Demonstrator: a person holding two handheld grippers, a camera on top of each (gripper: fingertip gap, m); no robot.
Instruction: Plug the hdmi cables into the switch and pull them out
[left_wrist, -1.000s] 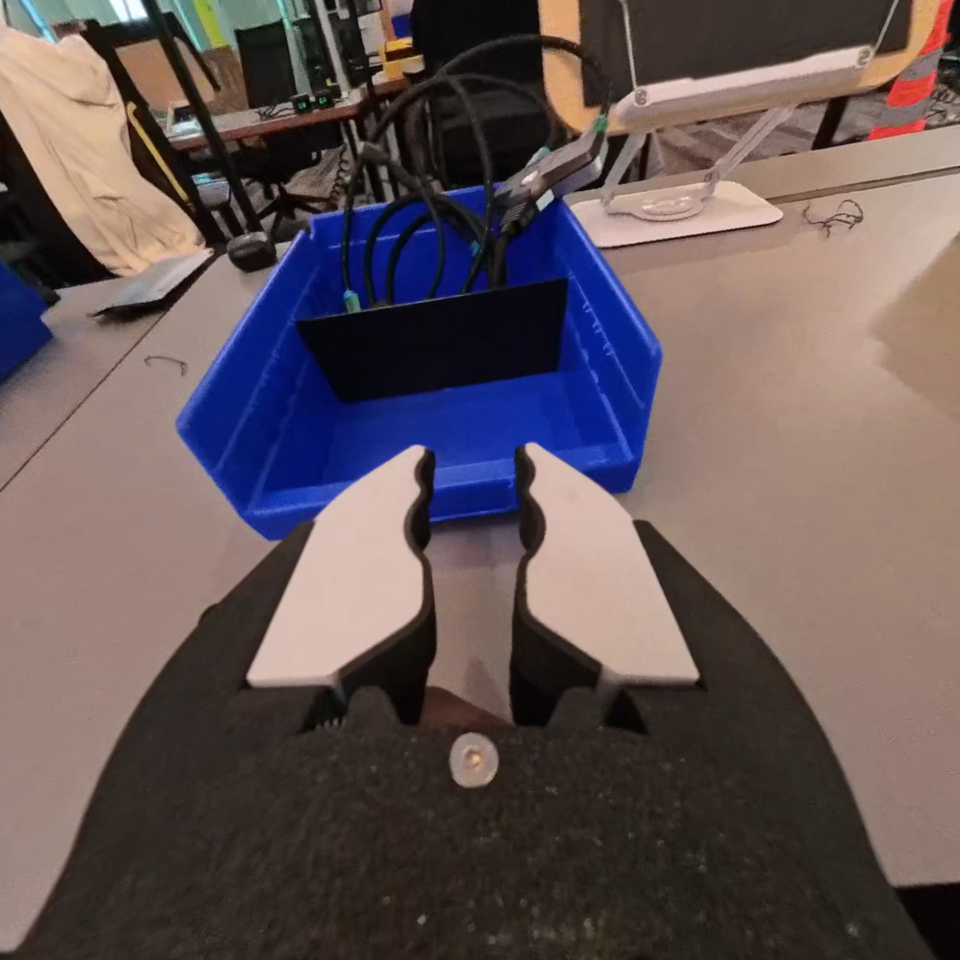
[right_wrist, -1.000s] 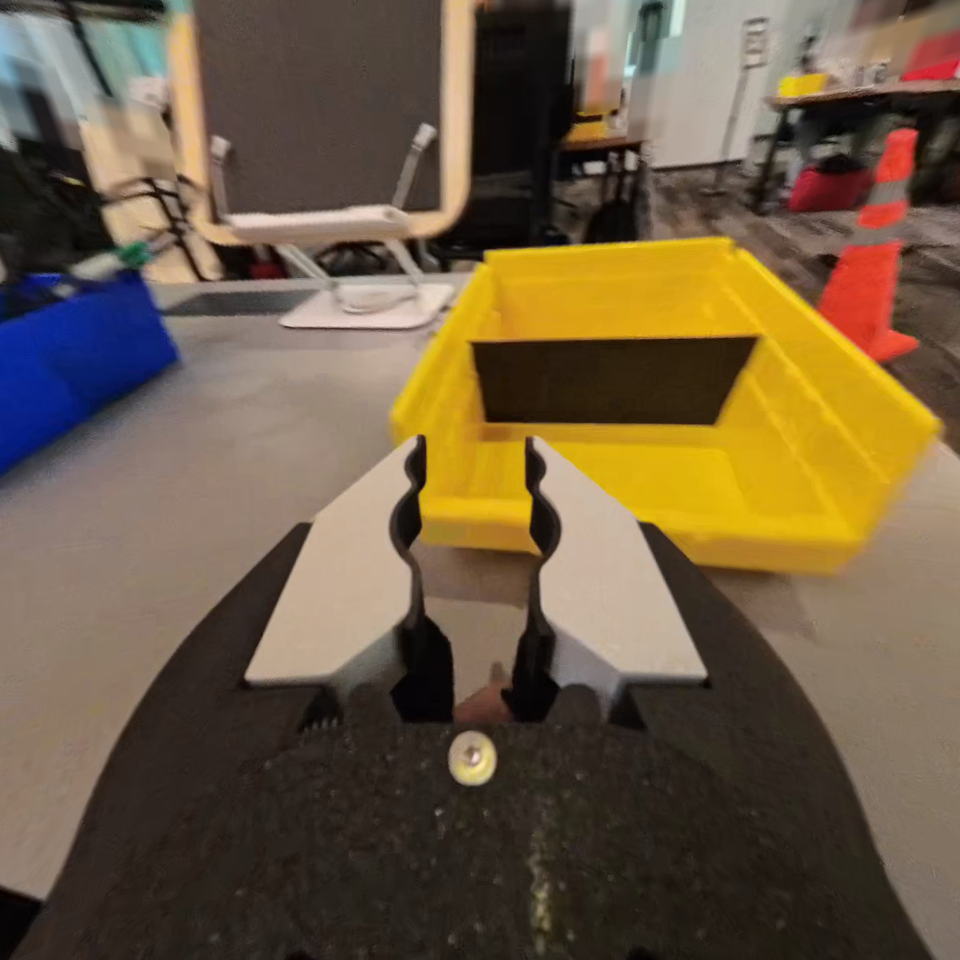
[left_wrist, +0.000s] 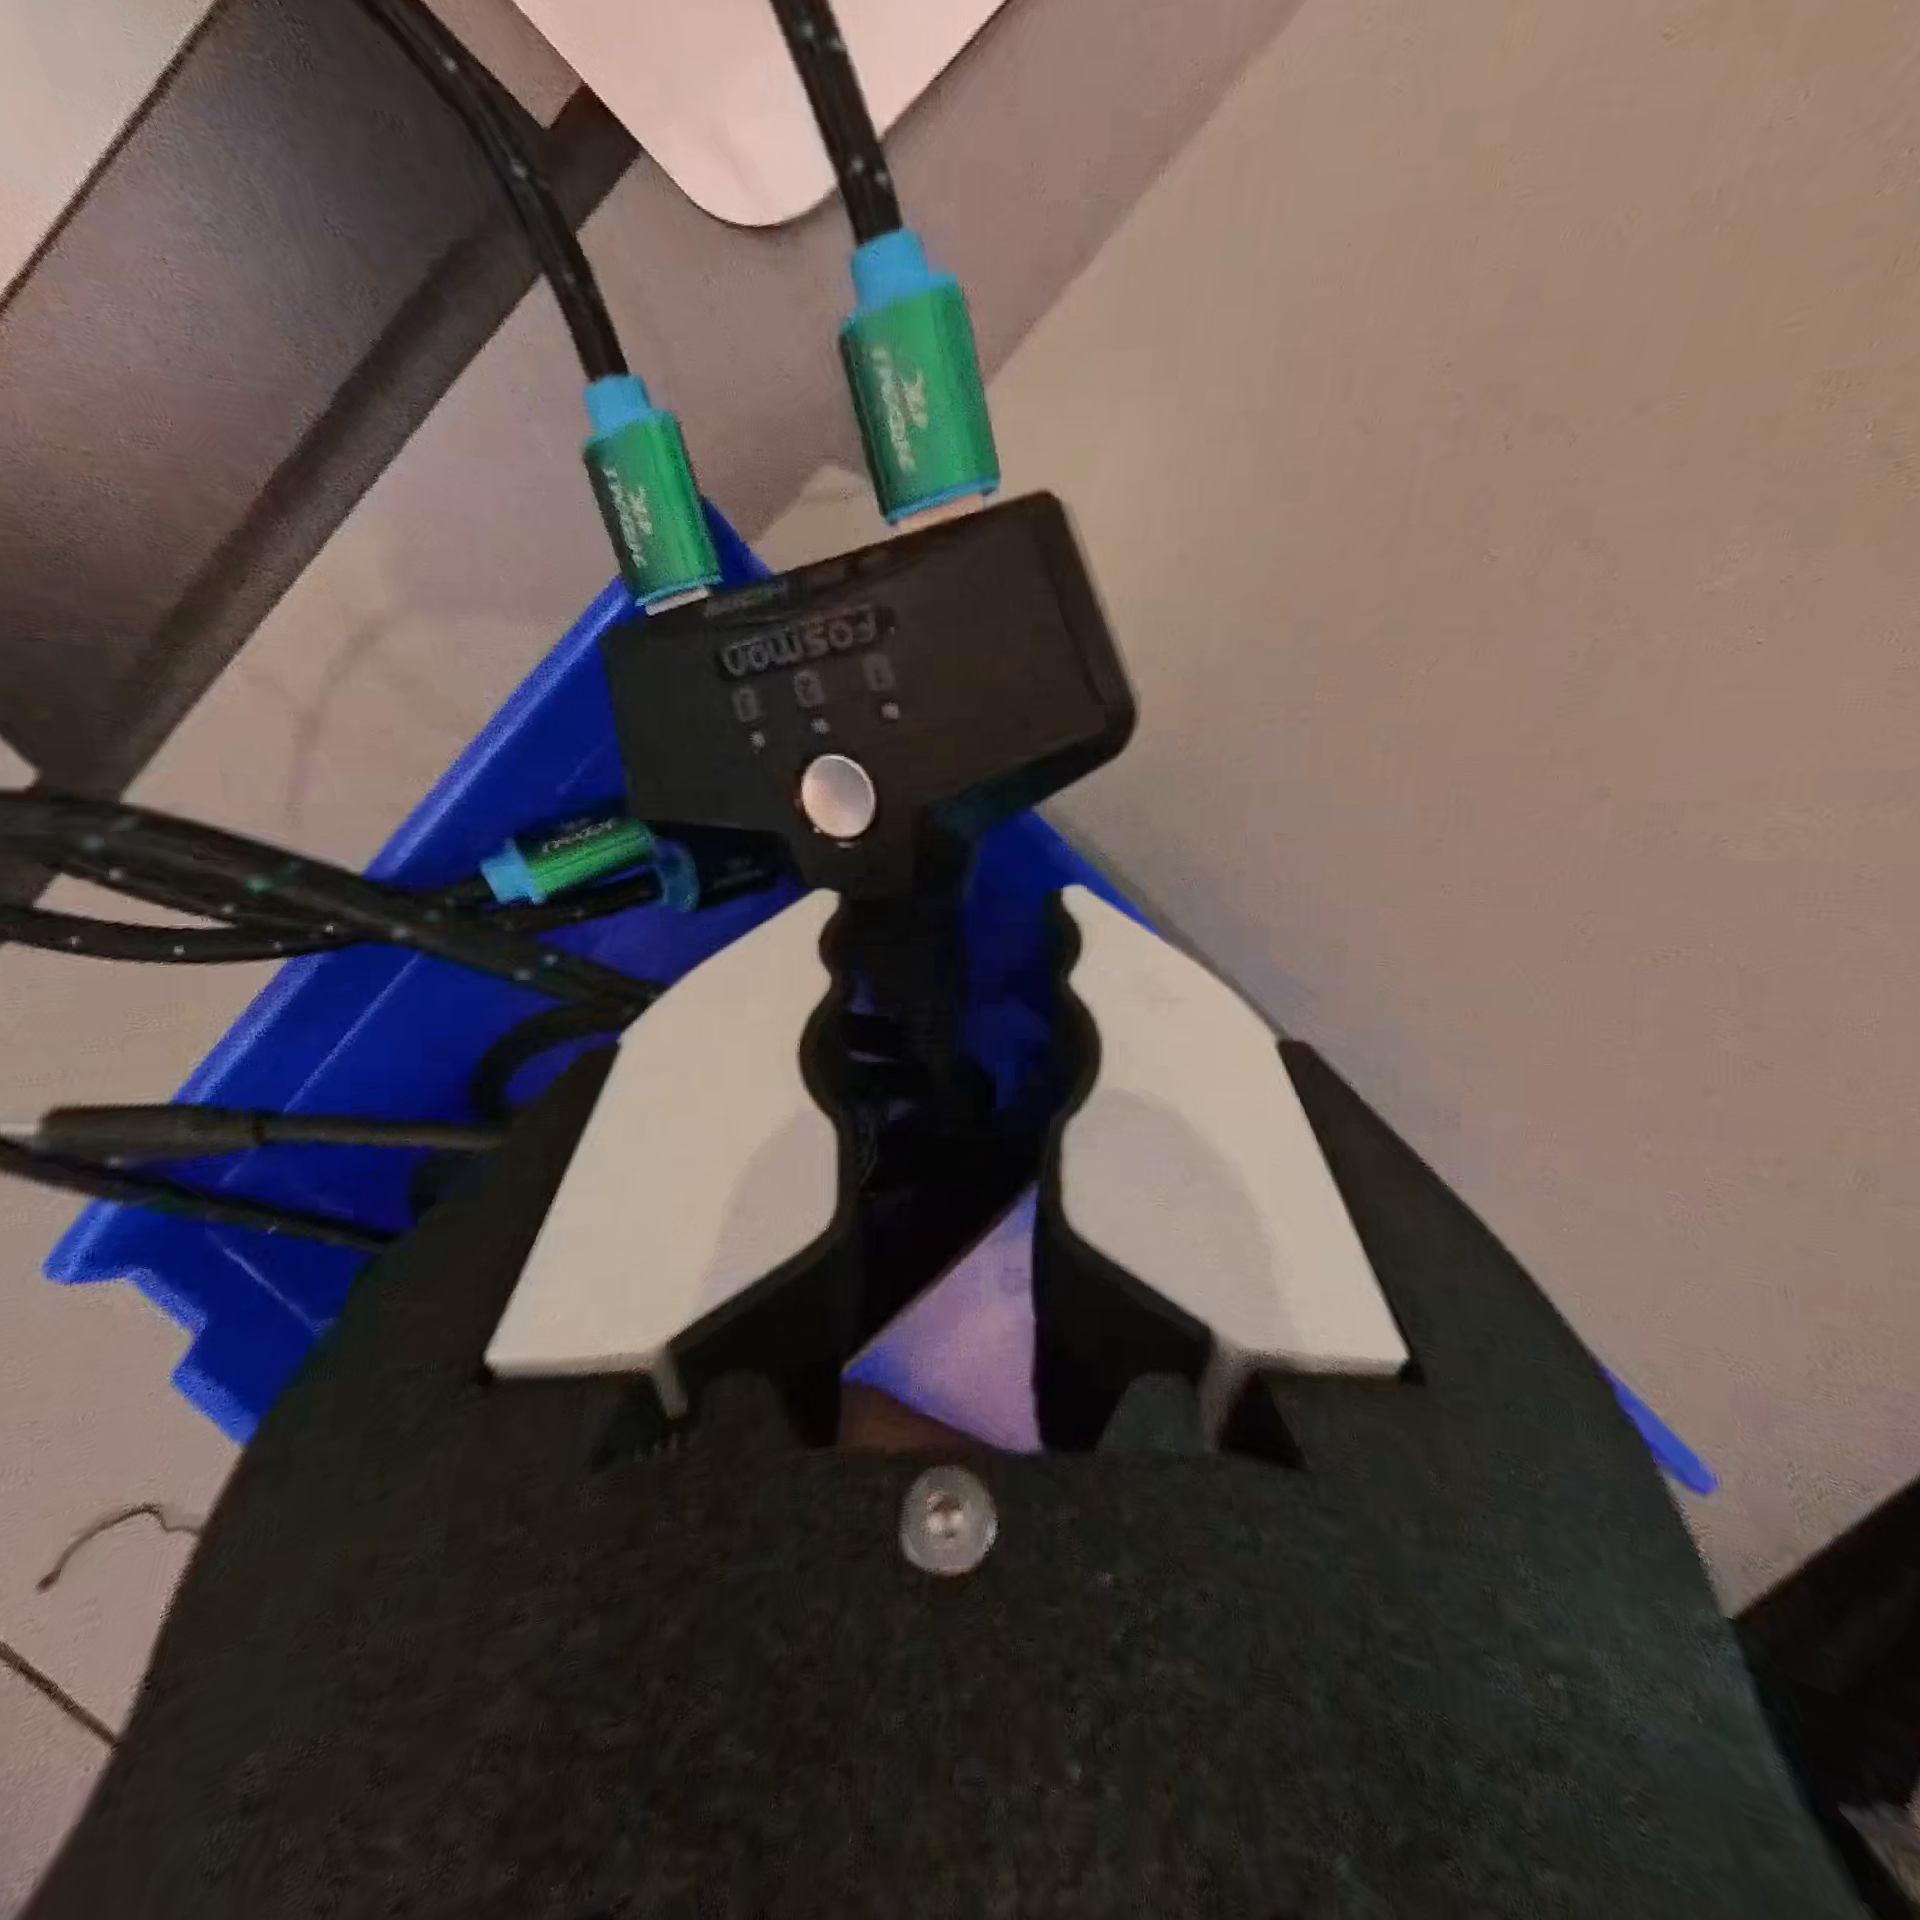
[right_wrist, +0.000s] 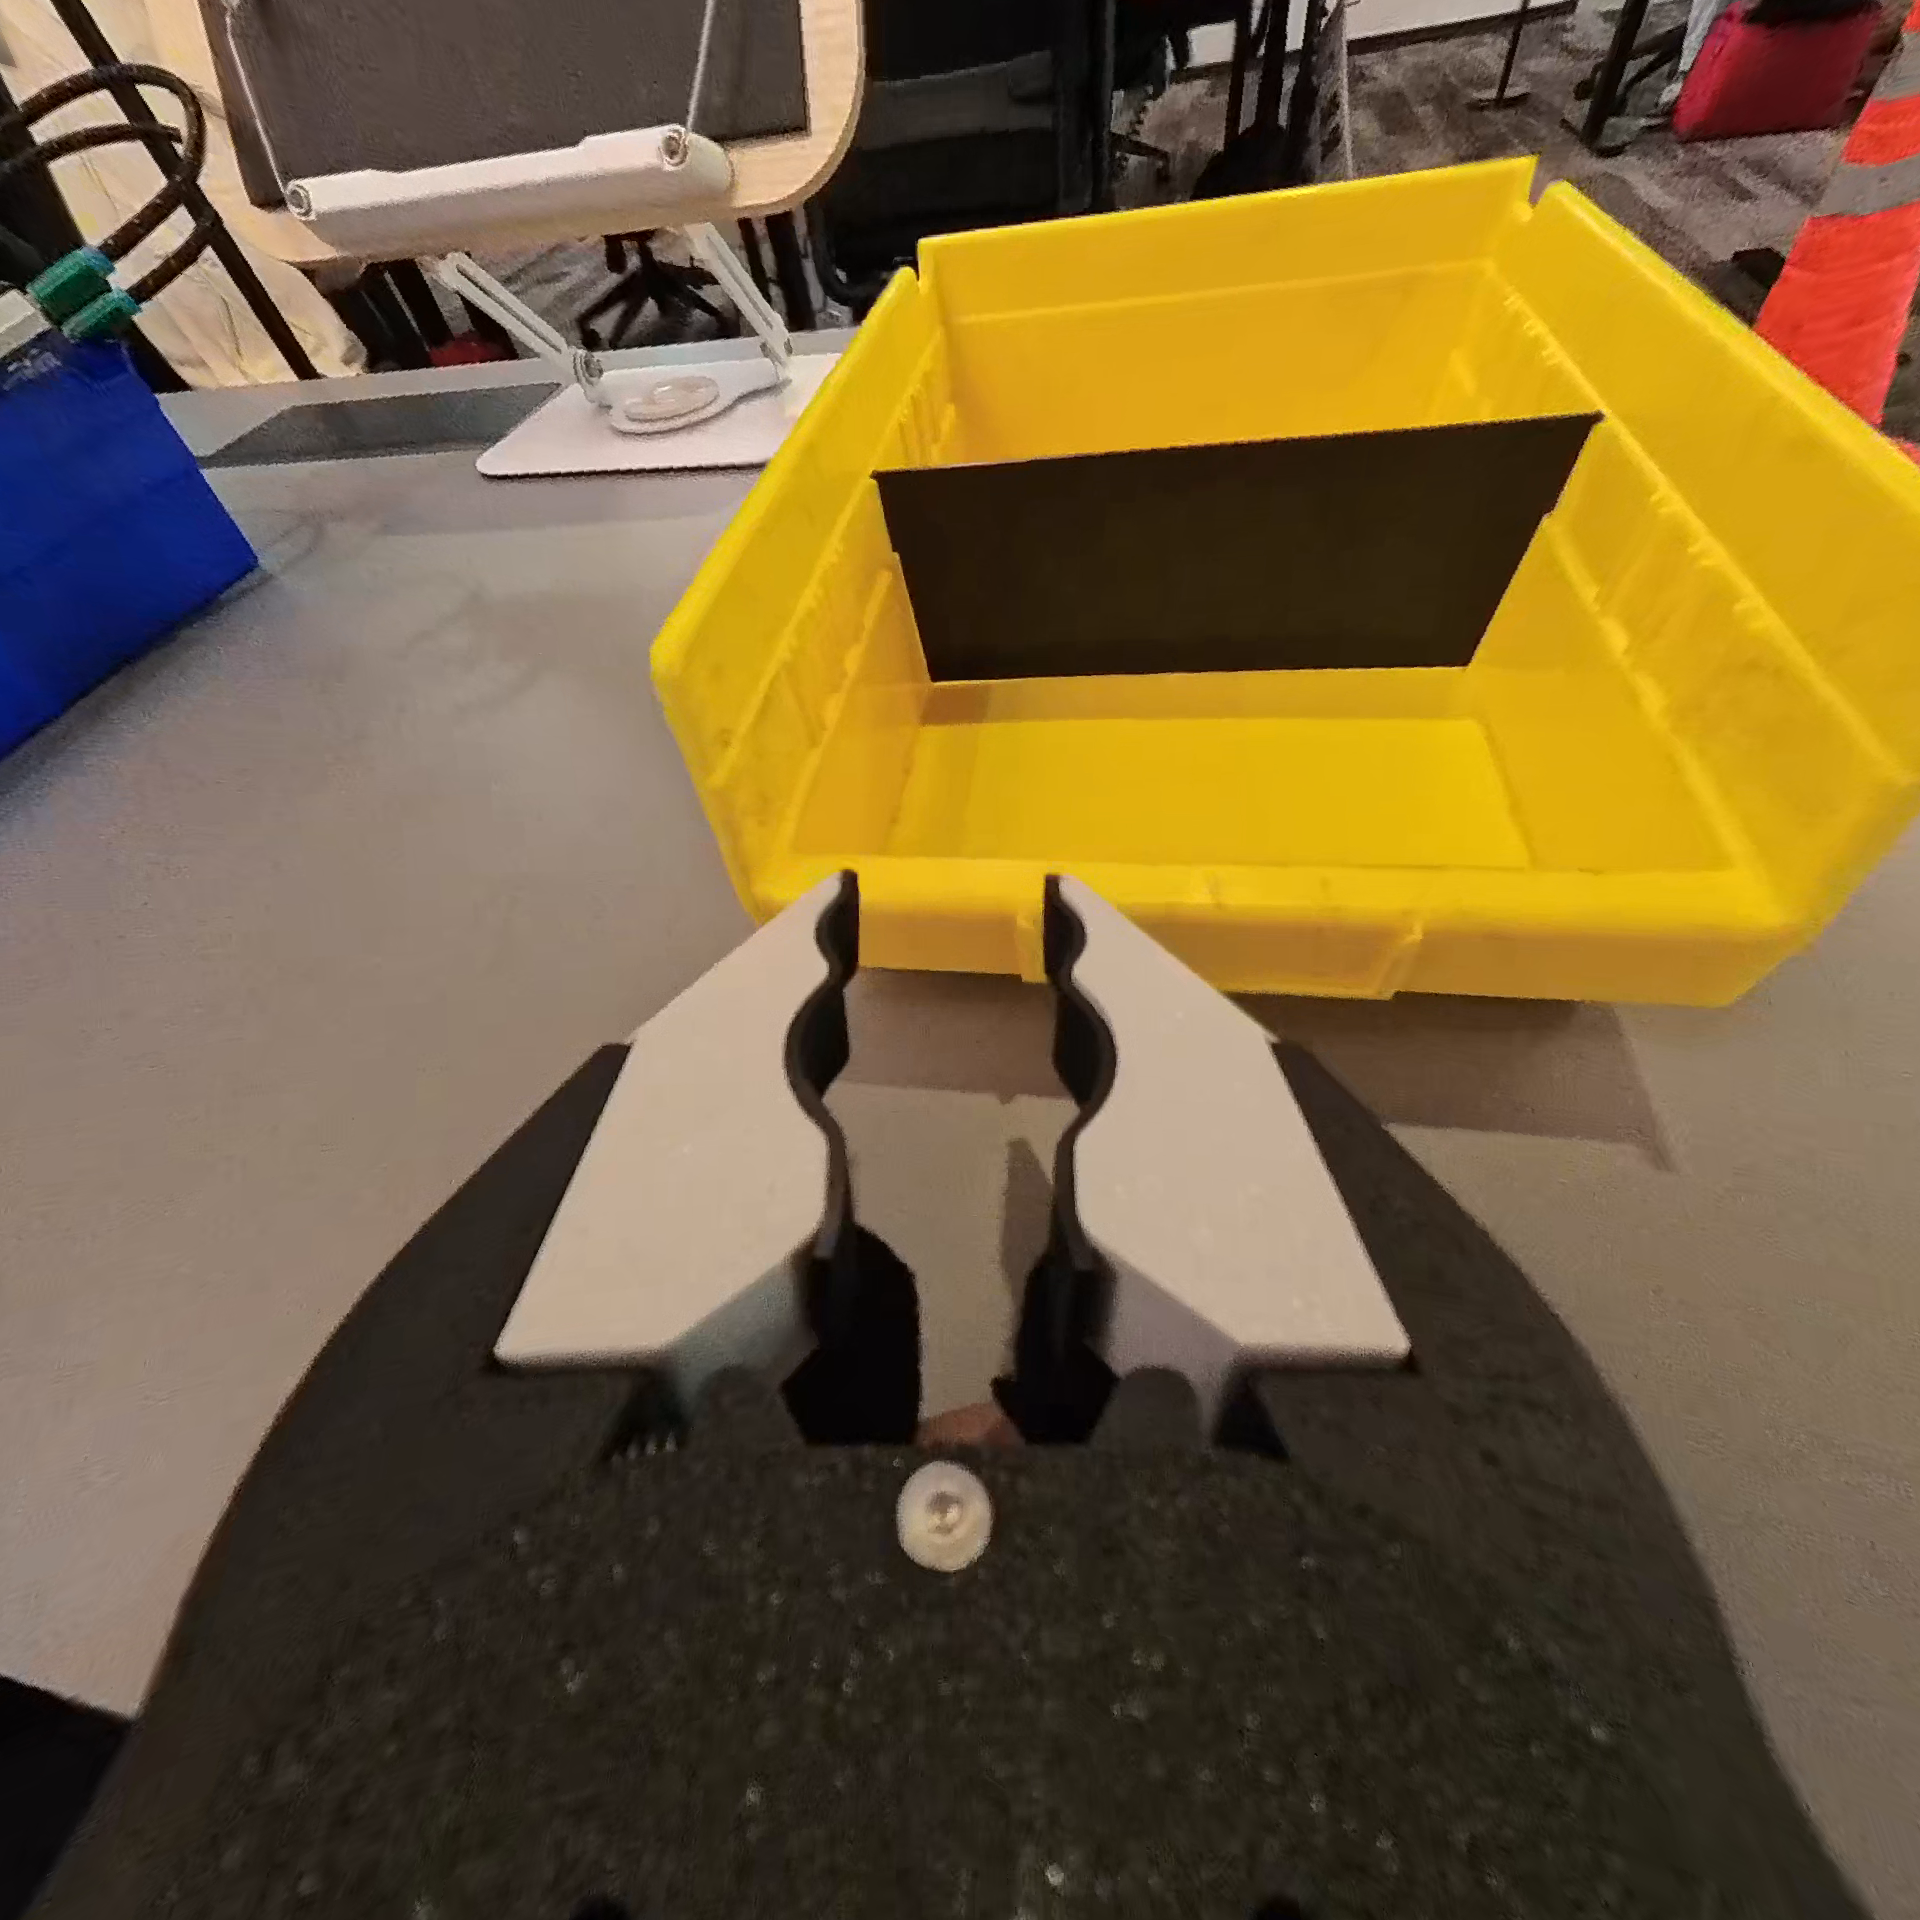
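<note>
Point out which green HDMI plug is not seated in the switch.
The loose green plug lying sideways over the blue bin, left of the switch. The two other green plugs stand in the switch's far edge.

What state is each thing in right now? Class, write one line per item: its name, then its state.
HDMI switch: lifted above the blue bin, two plugs seated.
left gripper: jaws apart around the switch's cable.
plugged green connectors: inserted in the switch.
loose green connector: unplugged, lying in the blue bin.
right gripper: open, empty.
yellow bin: both sections empty, black divider upright.
</note>
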